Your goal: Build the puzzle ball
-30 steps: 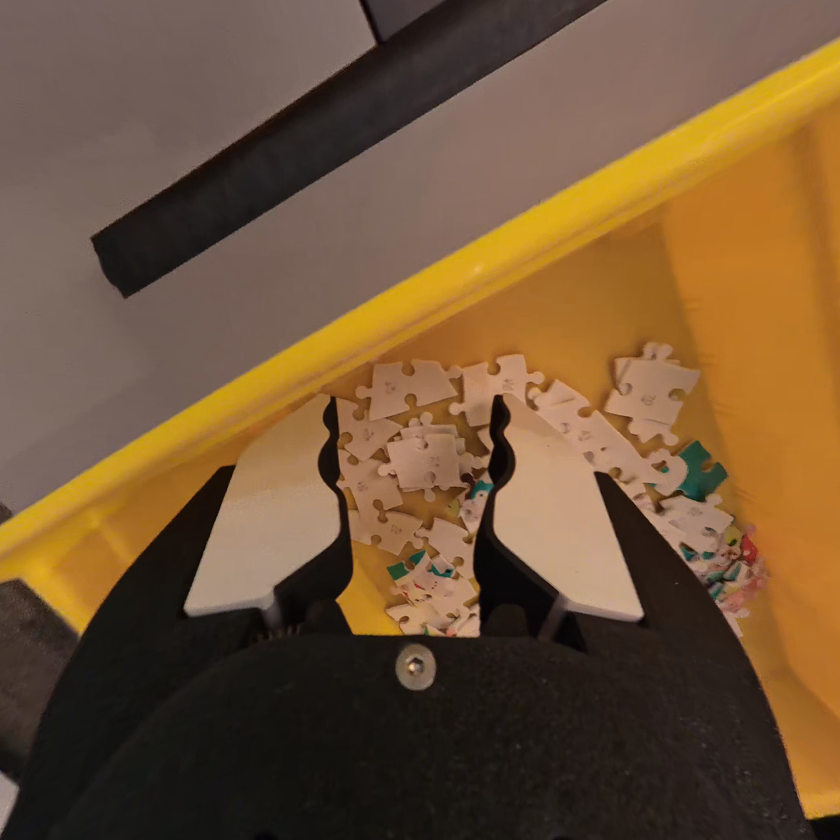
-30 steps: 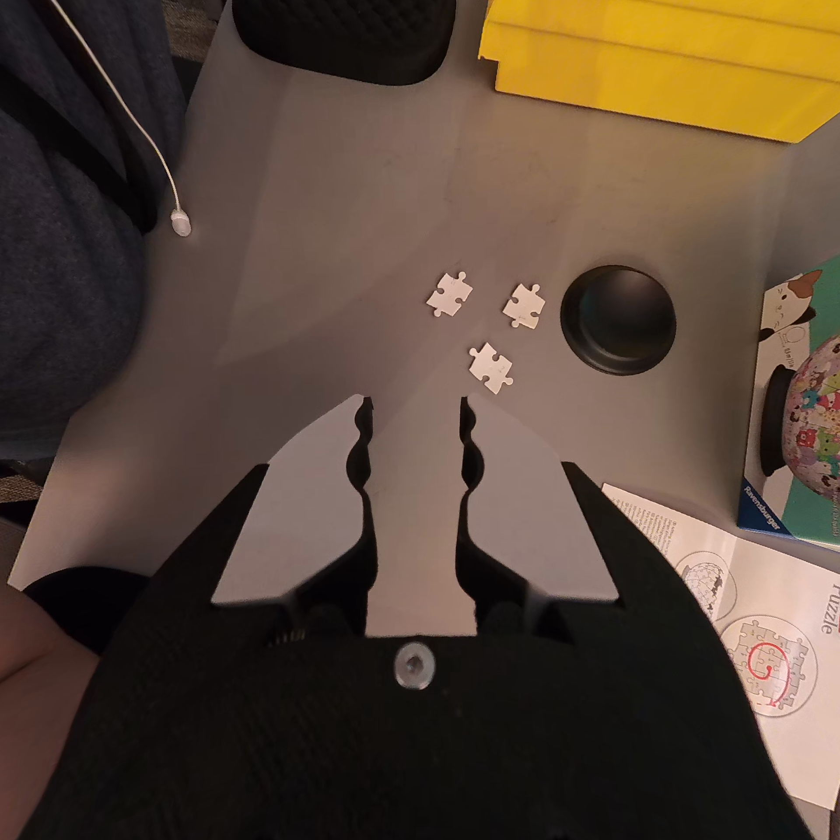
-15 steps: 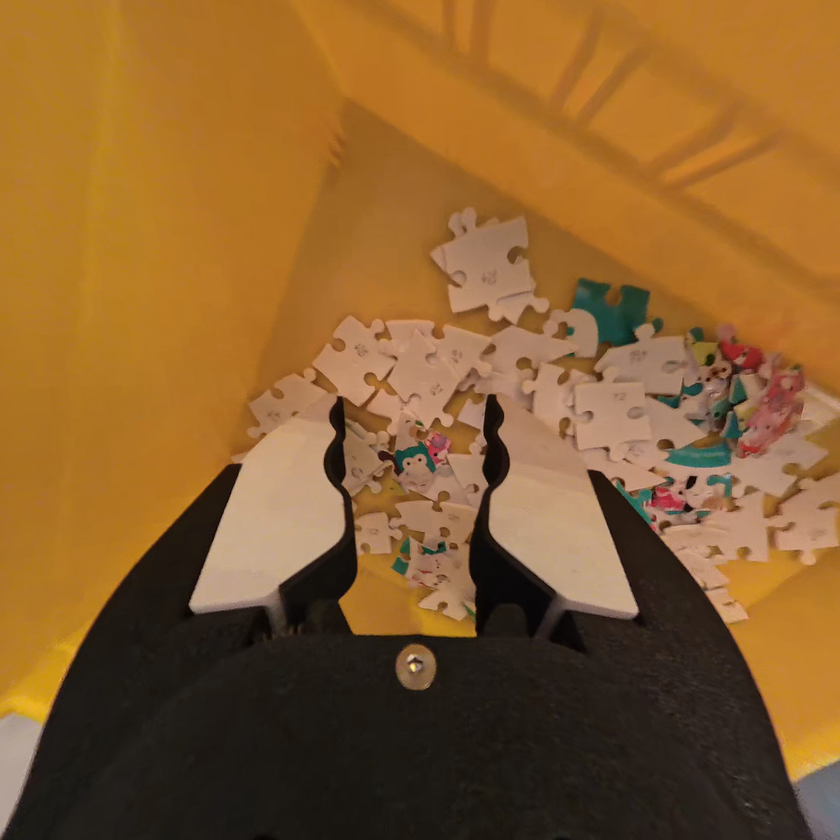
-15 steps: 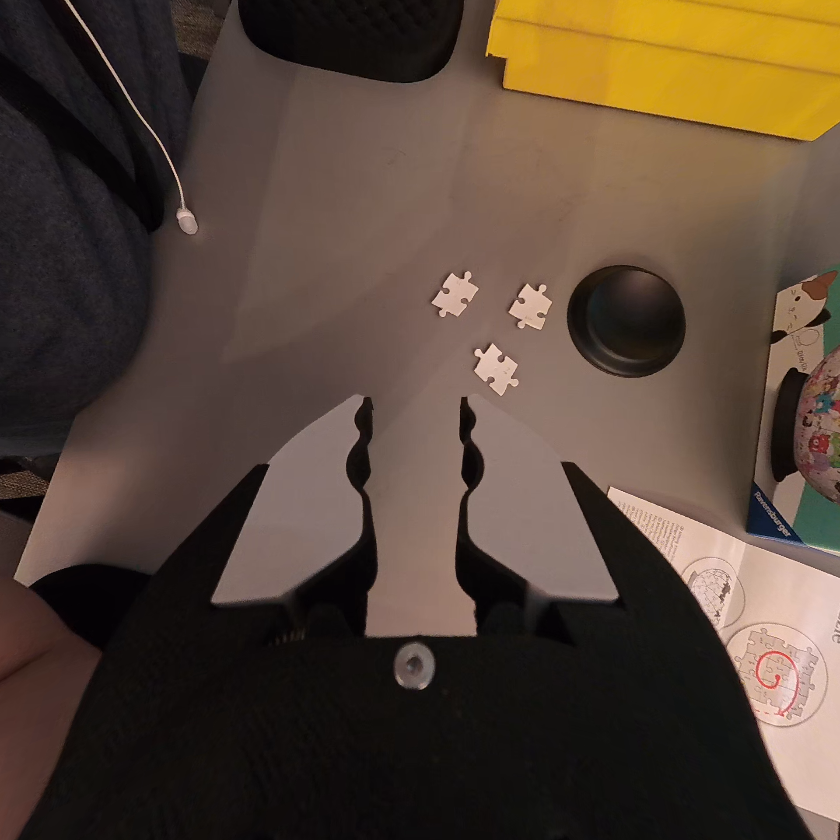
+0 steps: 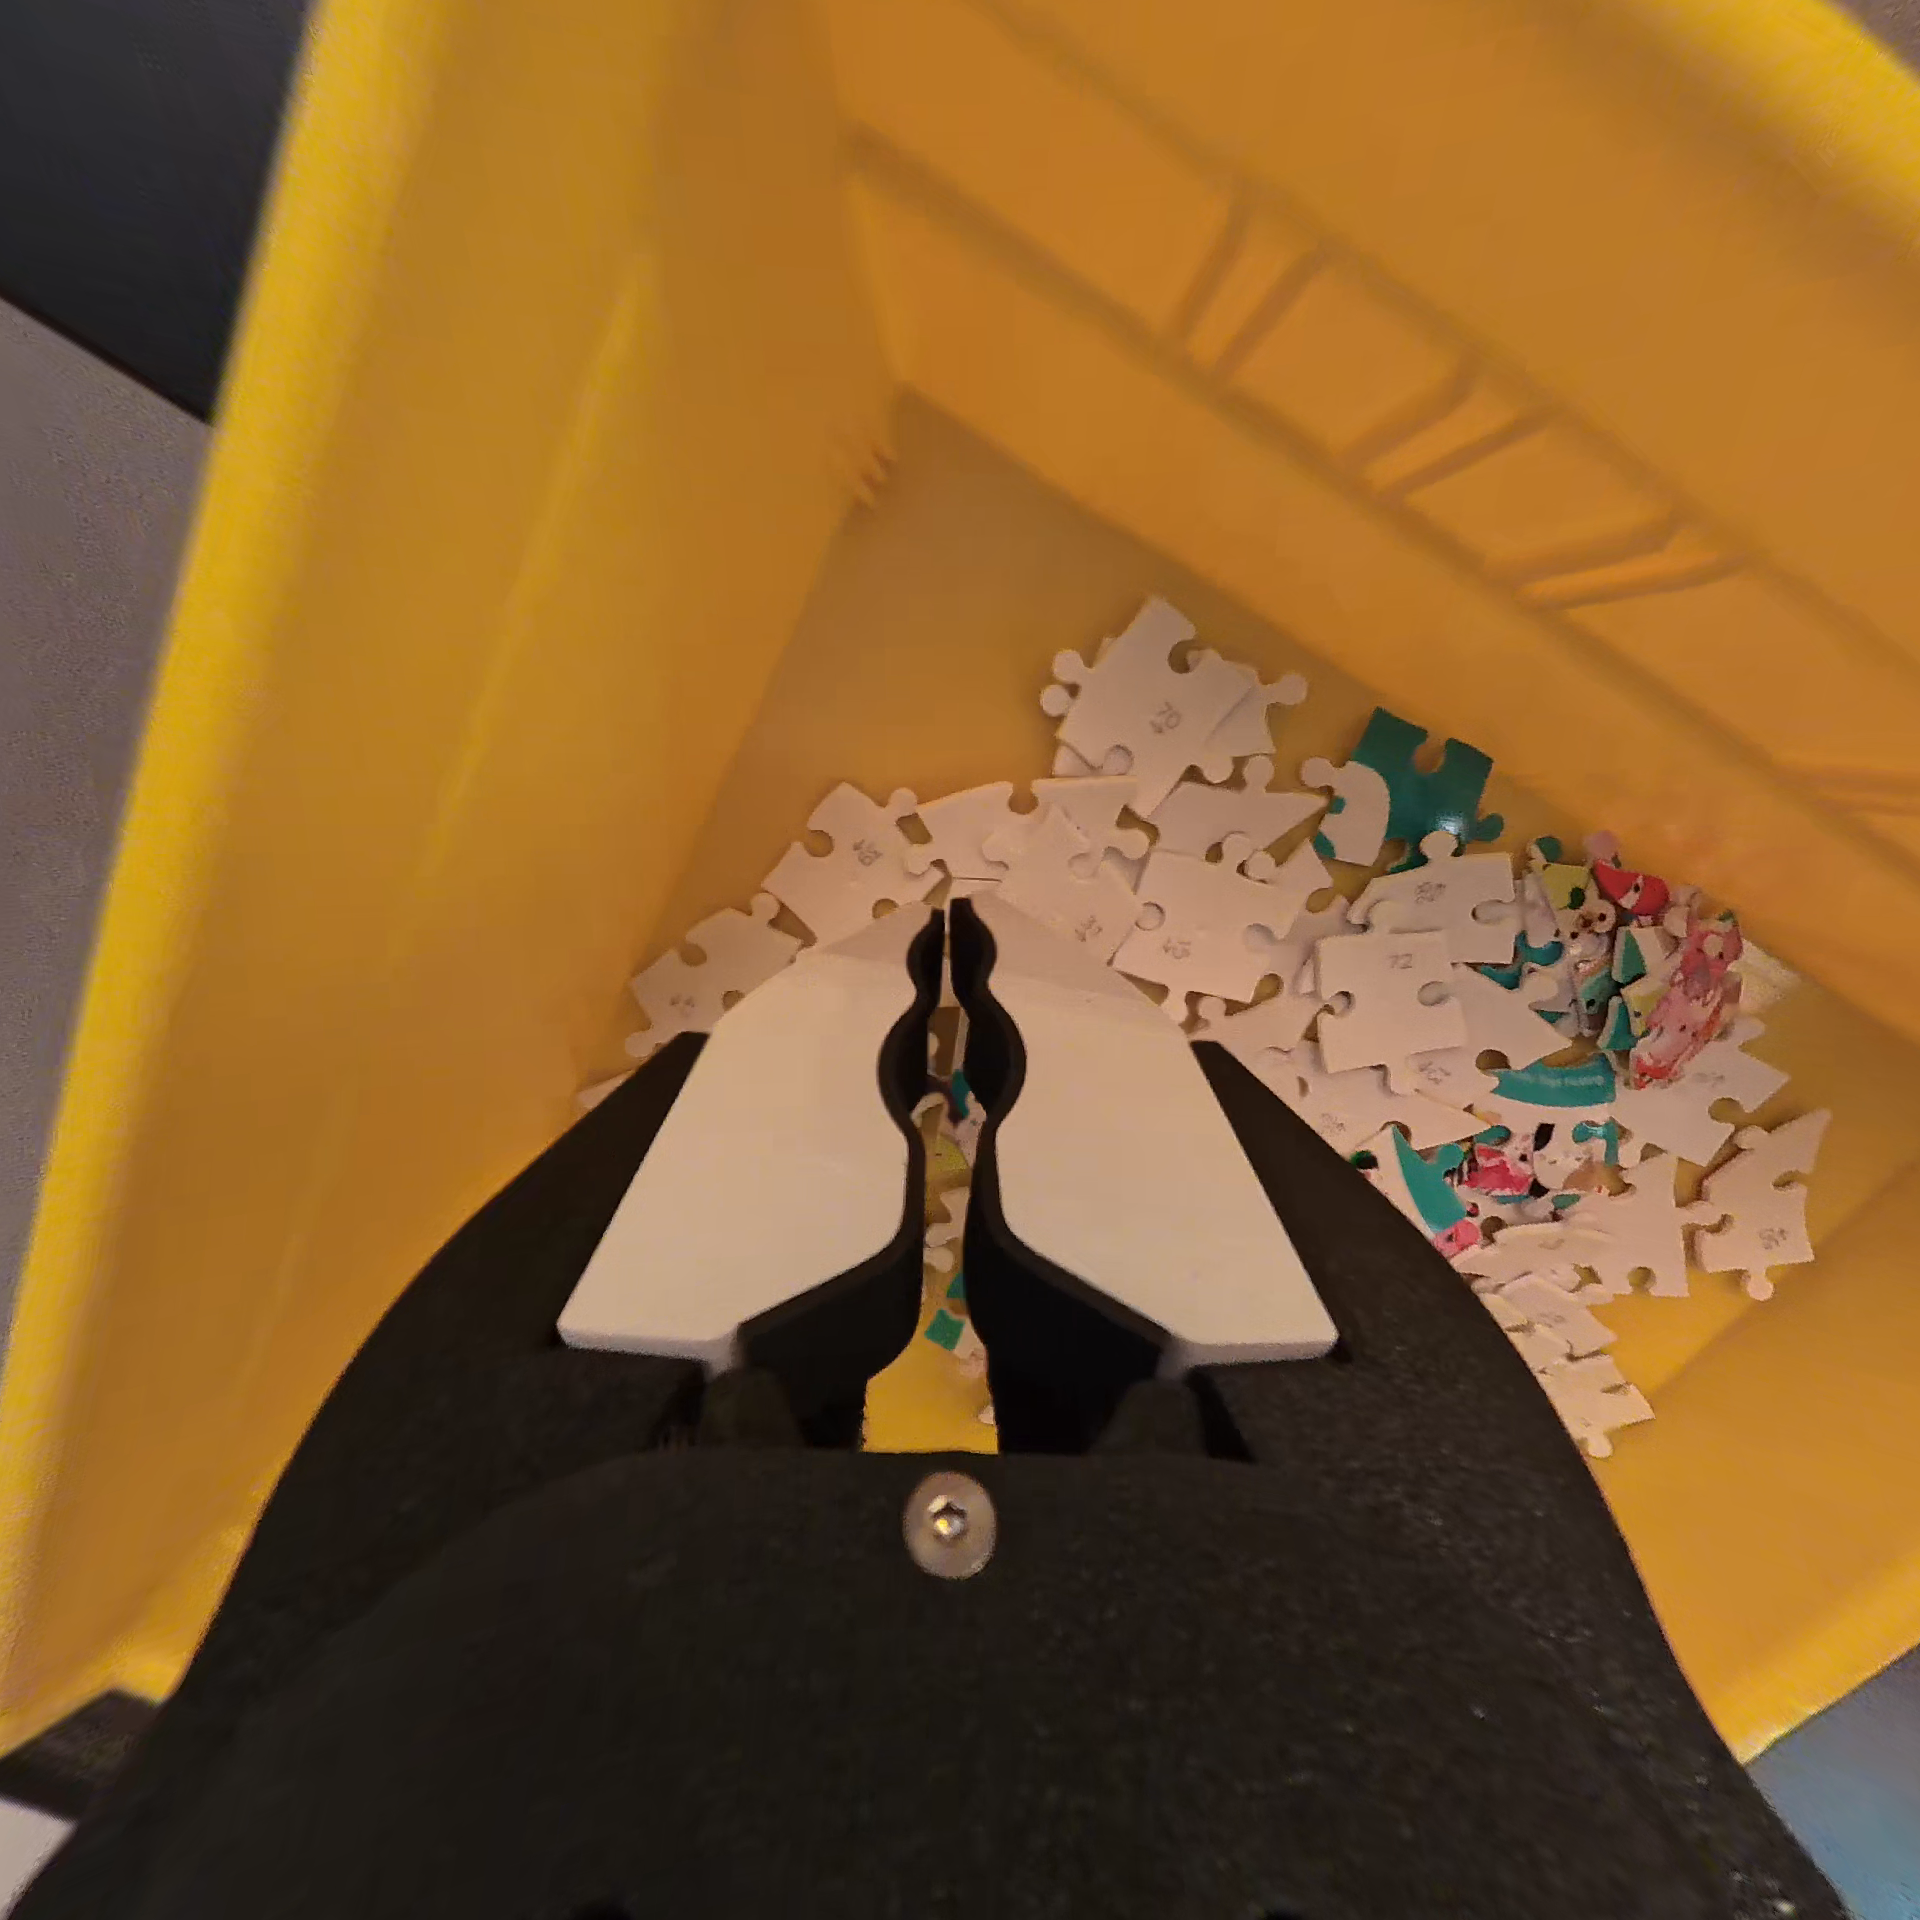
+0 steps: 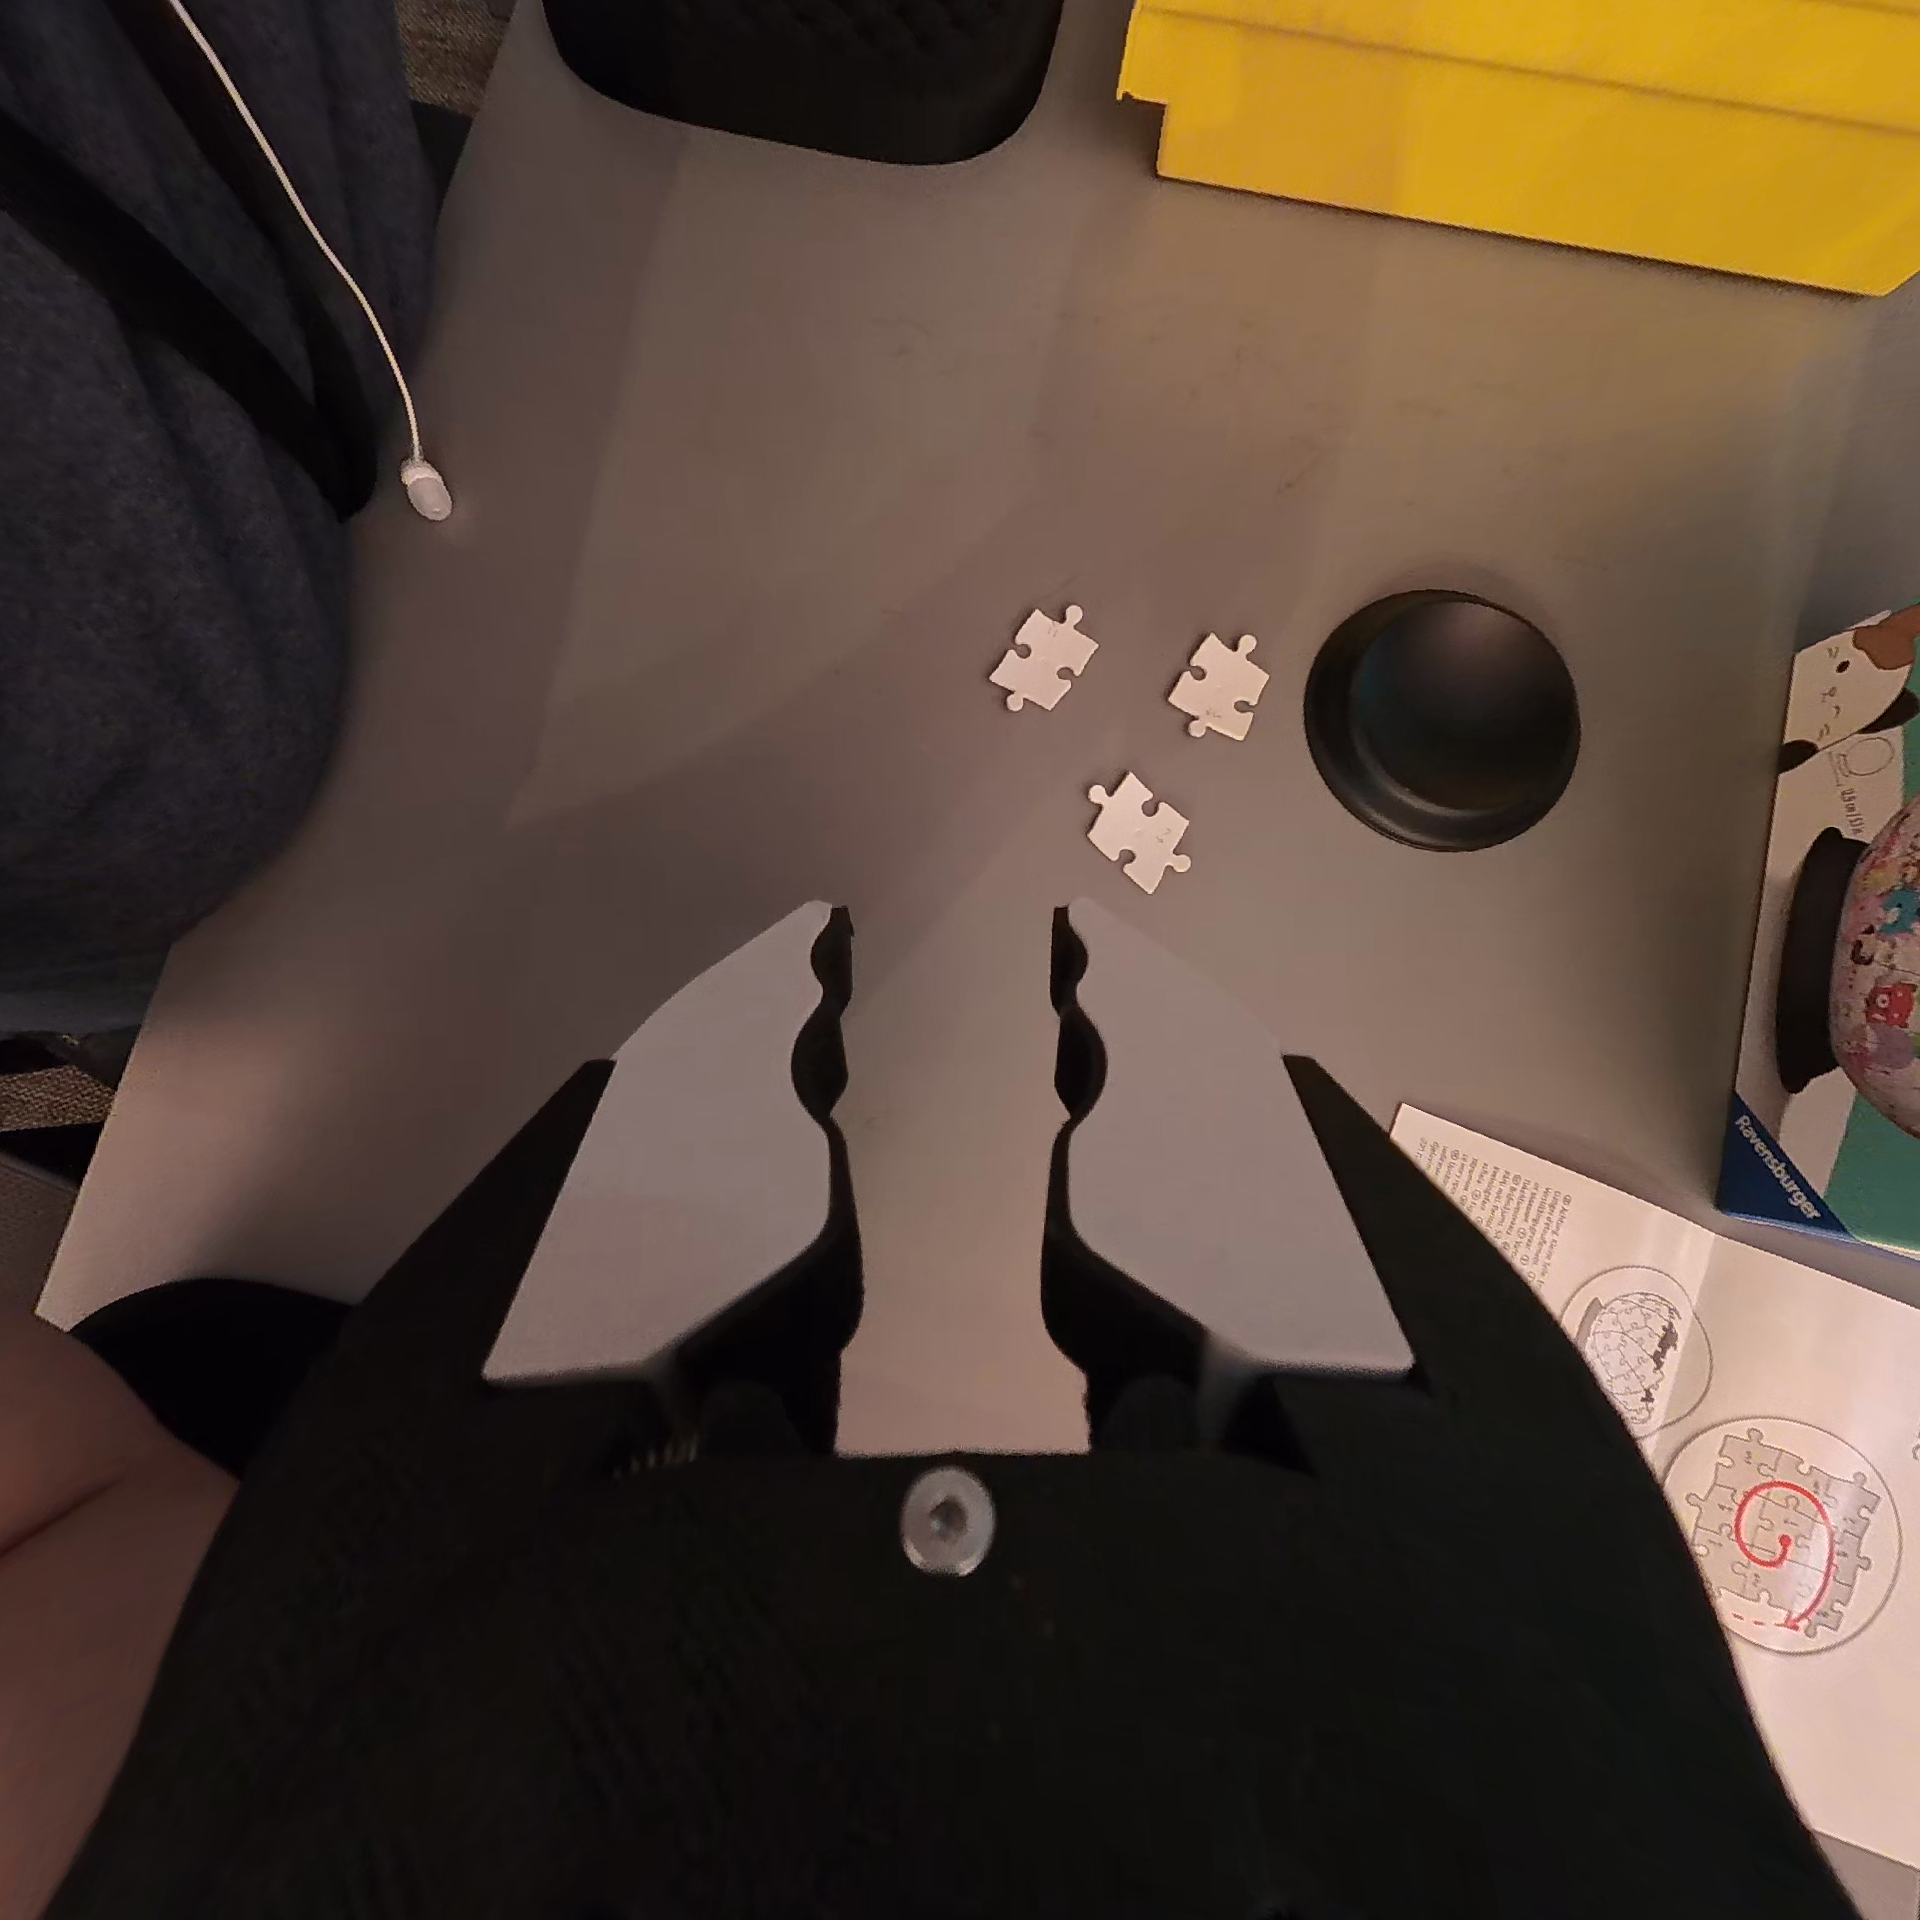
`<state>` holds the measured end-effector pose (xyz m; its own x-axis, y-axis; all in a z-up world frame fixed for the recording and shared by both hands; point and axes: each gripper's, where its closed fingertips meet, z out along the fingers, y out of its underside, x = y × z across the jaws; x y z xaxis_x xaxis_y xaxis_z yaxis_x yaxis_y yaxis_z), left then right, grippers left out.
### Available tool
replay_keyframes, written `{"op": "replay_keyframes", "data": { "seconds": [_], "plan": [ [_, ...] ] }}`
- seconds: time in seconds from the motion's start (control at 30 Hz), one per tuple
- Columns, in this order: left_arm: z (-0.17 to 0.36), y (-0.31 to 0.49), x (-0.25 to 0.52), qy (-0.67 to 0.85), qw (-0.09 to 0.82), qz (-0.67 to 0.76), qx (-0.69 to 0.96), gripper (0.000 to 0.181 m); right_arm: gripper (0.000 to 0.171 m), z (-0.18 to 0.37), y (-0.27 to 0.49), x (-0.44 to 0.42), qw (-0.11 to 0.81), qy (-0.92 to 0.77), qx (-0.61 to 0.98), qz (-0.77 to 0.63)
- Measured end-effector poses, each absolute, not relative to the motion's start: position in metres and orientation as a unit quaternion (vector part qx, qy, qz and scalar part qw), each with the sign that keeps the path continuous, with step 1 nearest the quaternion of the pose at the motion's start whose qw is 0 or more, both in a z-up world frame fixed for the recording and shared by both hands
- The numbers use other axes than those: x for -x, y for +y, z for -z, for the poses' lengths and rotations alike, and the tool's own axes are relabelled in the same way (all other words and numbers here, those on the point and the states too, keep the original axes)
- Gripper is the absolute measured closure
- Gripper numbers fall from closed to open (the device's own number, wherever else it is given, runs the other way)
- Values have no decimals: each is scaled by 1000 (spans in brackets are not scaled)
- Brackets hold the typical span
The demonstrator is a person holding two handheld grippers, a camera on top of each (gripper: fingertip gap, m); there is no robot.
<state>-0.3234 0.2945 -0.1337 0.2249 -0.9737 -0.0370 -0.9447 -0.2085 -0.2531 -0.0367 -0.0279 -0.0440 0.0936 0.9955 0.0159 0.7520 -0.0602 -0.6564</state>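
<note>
In the left wrist view my left gripper [image 5: 948, 914] is inside the yellow bin [image 5: 540, 644], tips down in a pile of puzzle pieces [image 5: 1392, 997], most of them white side up. Its jaws are closed to a thin slit with a pale piece edge pinched between the tips. In the right wrist view my right gripper [image 6: 951, 920] is open and empty above the grey table [image 6: 831, 436]. Three white puzzle pieces lie just ahead of it: one on the left [image 6: 1044, 660], one on the right [image 6: 1221, 686] and one nearest [image 6: 1140, 831].
A black round stand [image 6: 1442, 719] sits right of the three pieces. The puzzle box [image 6: 1860, 935] and an instruction sheet [image 6: 1704, 1403] lie at the right. The yellow bin [image 6: 1538, 125] stands at the far side. A person's dark sleeve [image 6: 156, 520] is at the left.
My left gripper has gone from above the bin's rim down into the bin, and its jaws have closed over the pile. My right gripper has barely moved and stays open.
</note>
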Motion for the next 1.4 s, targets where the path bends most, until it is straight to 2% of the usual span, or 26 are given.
{"op": "replay_keyframes", "data": {
  "seconds": [0.07,0.17,0.33,0.5,0.7,0.9,1.0,1.1,1.17,1.4],
  "plan": [
    [129,294,322,618,115,76,774,179,133,44,-28,36,264,-632,691,-230],
    [133,291,330,629,98,65,769,159,133,44,-28,37,263,-633,691,-231],
    [138,288,344,644,77,35,761,142,133,46,-29,37,259,-634,691,-232],
    [138,280,354,659,48,35,750,140,133,47,-29,36,256,-634,692,-232],
    [143,283,359,693,47,-10,719,141,133,47,-29,35,255,-634,692,-232],
    [146,282,353,704,30,9,709,144,133,48,-31,35,250,-636,692,-233],
    [145,278,356,697,-2,28,717,162,133,48,-31,35,250,-636,692,-233],
    [143,278,356,687,-10,42,726,168,133,48,-31,34,250,-636,692,-232],
    [138,276,353,685,-3,58,726,181,133,47,-31,34,252,-636,691,-233],
    [131,269,363,684,-2,55,727,181,133,47,-31,34,252,-637,691,-231]
  ]
}}
